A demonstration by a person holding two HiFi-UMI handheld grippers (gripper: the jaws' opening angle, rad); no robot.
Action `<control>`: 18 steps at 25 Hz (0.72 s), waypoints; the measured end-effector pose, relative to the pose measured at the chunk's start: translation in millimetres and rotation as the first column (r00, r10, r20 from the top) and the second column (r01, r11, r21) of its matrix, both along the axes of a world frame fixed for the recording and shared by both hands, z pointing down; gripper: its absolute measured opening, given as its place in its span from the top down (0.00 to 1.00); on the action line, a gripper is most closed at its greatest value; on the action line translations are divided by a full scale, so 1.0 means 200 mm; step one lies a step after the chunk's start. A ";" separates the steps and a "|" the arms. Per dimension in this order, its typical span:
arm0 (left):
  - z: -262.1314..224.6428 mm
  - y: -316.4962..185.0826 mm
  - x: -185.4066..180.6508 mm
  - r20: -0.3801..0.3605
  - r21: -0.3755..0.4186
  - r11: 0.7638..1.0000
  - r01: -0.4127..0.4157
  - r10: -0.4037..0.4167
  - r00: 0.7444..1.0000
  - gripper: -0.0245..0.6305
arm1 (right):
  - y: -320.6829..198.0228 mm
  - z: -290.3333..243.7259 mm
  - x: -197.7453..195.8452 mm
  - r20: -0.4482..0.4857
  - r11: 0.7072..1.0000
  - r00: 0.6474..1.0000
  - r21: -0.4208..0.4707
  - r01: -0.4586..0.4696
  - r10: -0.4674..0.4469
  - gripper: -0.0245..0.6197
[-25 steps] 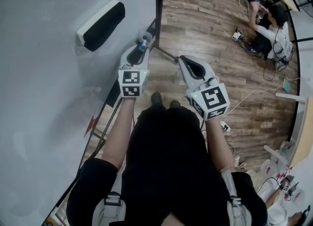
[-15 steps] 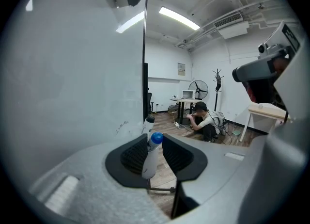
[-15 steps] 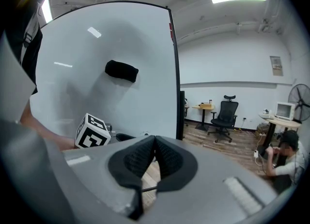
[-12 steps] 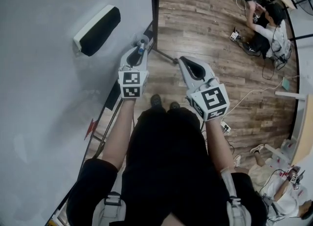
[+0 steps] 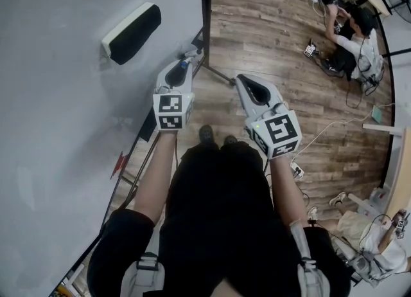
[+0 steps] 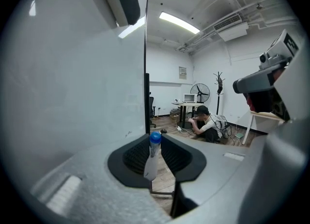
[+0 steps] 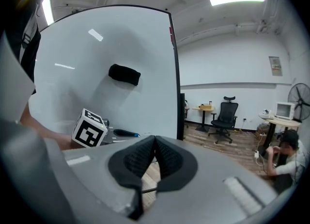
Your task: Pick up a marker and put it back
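Your left gripper [image 6: 154, 139], jaws just closed inward, clamps the blue-capped marker [image 6: 150, 162] upright beside the whiteboard [image 6: 72, 97] edge; your right gripper [image 7: 154, 139] is clenched on nothing.

Office-like lab: whiteboard [image 5: 64, 128], office chair [image 7: 226, 114], desk [image 7: 204, 107], standing fan [image 6: 200, 92], wood floor [image 5: 276, 32].

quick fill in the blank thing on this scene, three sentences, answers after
1. The marker between the left gripper's jaws has a ___ cap.
2. The right gripper's jaws are shut with ___ between them.
3. The black eraser sticks to the ___.

Missing words: blue; nothing; whiteboard.

Note: the left gripper's jaws have just been closing and now press on the marker.
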State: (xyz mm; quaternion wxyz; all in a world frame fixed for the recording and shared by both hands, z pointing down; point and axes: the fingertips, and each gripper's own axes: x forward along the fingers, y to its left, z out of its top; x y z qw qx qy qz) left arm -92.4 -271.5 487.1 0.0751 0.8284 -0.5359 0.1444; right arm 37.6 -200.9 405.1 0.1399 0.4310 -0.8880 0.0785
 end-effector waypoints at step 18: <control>-0.30 0.19 -0.10 -0.092 0.091 0.996 0.010 -0.001 0.996 0.84 | -0.04 -0.04 -0.11 0.047 1.000 0.999 0.022 0.006 -0.007 0.96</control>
